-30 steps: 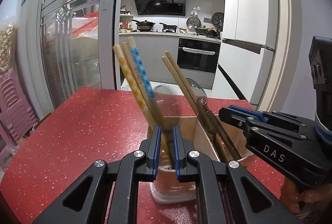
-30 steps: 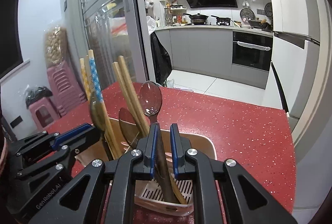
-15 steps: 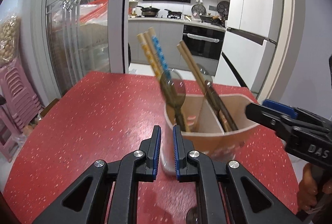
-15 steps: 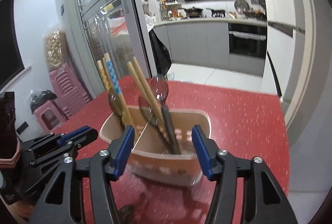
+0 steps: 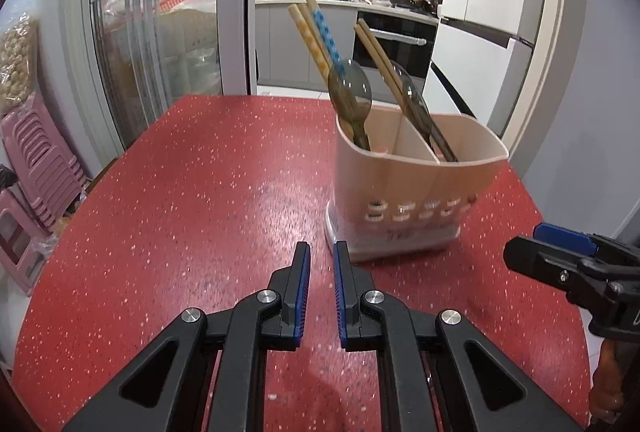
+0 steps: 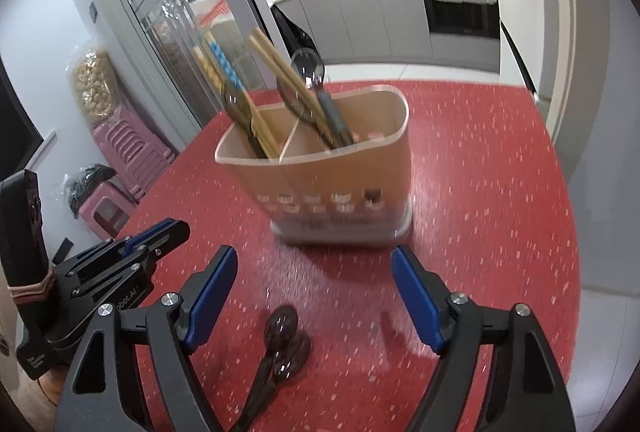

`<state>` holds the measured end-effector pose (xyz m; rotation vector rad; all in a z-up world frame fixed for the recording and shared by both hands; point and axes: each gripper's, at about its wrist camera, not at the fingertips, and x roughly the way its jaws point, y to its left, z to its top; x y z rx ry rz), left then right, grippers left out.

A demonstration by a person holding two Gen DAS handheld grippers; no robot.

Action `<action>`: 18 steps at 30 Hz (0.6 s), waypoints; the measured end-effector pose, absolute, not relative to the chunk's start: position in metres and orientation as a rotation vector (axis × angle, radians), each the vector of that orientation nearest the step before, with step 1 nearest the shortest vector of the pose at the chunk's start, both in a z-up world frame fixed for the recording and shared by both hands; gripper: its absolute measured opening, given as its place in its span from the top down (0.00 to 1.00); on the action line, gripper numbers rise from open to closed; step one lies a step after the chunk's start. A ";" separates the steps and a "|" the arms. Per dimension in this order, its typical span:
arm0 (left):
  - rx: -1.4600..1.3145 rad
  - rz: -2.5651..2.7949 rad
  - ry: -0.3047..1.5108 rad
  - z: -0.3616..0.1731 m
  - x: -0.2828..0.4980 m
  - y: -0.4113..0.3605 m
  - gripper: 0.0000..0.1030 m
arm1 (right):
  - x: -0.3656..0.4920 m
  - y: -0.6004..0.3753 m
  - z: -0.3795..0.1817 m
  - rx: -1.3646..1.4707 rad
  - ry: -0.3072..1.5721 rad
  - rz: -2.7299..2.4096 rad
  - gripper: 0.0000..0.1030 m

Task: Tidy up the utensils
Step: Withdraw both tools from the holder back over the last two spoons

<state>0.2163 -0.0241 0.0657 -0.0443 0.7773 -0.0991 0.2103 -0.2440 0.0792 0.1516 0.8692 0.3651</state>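
A beige two-compartment utensil holder [image 5: 416, 192] [image 6: 332, 176] stands on the red speckled table [image 5: 180, 200]. Chopsticks [image 5: 316, 32] and dark translucent spoons [image 5: 350, 92] stick up from both compartments; a grey-handled spoon [image 6: 320, 88] leans in the right one. Two dark spoons [image 6: 282, 336] lie on the table between the right gripper's fingers, untouched. My right gripper [image 6: 314, 272] is pulled back from the holder, its jaws opening wide with nothing held. My left gripper [image 5: 320, 264] is shut and empty, just short of the holder's near left corner.
The table's right edge [image 6: 568, 216] runs close past the holder. Pink stools [image 5: 36, 168] stand on the floor to the left, by a glass sliding door [image 5: 160, 32]. A kitchen lies beyond the far edge.
Both grippers drew back from the holder. The right one let go of the grey-handled spoon in the right compartment and opened wide. Two spoons on the table came into its view.
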 end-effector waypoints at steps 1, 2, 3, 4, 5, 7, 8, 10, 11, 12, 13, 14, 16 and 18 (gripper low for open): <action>-0.040 -0.097 0.783 0.065 0.214 -0.024 0.64 | 0.207 -0.244 0.076 0.154 0.879 0.361 0.19; -0.037 -0.095 0.787 0.064 0.212 -0.024 0.64 | 0.204 -0.244 0.074 0.154 0.884 0.358 0.17; -0.035 -0.095 0.791 0.063 0.210 -0.024 0.64 | 0.201 -0.244 0.072 0.156 0.889 0.353 0.15; -0.033 -0.095 0.795 0.062 0.208 -0.023 0.64 | 0.198 -0.244 0.070 0.159 0.893 0.351 0.14; -0.033 -0.095 0.797 0.062 0.206 -0.022 0.64 | 0.195 -0.244 0.069 0.164 0.895 0.350 0.09; -0.033 -0.093 0.803 0.060 0.203 -0.019 0.64 | 0.190 -0.246 0.067 0.175 0.895 0.349 0.06; -0.033 -0.091 0.806 0.059 0.200 -0.017 0.64 | 0.187 -0.246 0.066 0.181 0.895 0.347 0.06; -0.032 -0.085 0.810 0.058 0.197 -0.013 0.64 | 0.184 -0.246 0.063 0.189 0.902 0.345 0.06; -0.033 -0.083 0.810 0.058 0.195 -0.012 0.64 | 0.182 -0.246 0.063 0.193 0.904 0.344 0.06; -0.035 -0.082 0.810 0.058 0.193 -0.010 0.64 | 0.180 -0.248 0.062 0.198 0.904 0.341 0.06; -0.037 -0.081 0.811 0.057 0.191 -0.008 0.64 | 0.178 -0.249 0.060 0.205 0.908 0.339 0.06; -0.040 -0.081 0.812 0.057 0.189 -0.006 0.64 | 0.177 -0.249 0.059 0.210 0.913 0.337 0.06; -0.043 -0.078 0.815 0.056 0.186 -0.003 0.64 | 0.175 -0.249 0.057 0.221 0.922 0.334 0.06; -0.048 -0.077 0.818 0.054 0.183 0.000 0.64 | 0.172 -0.248 0.055 0.227 0.927 0.331 0.06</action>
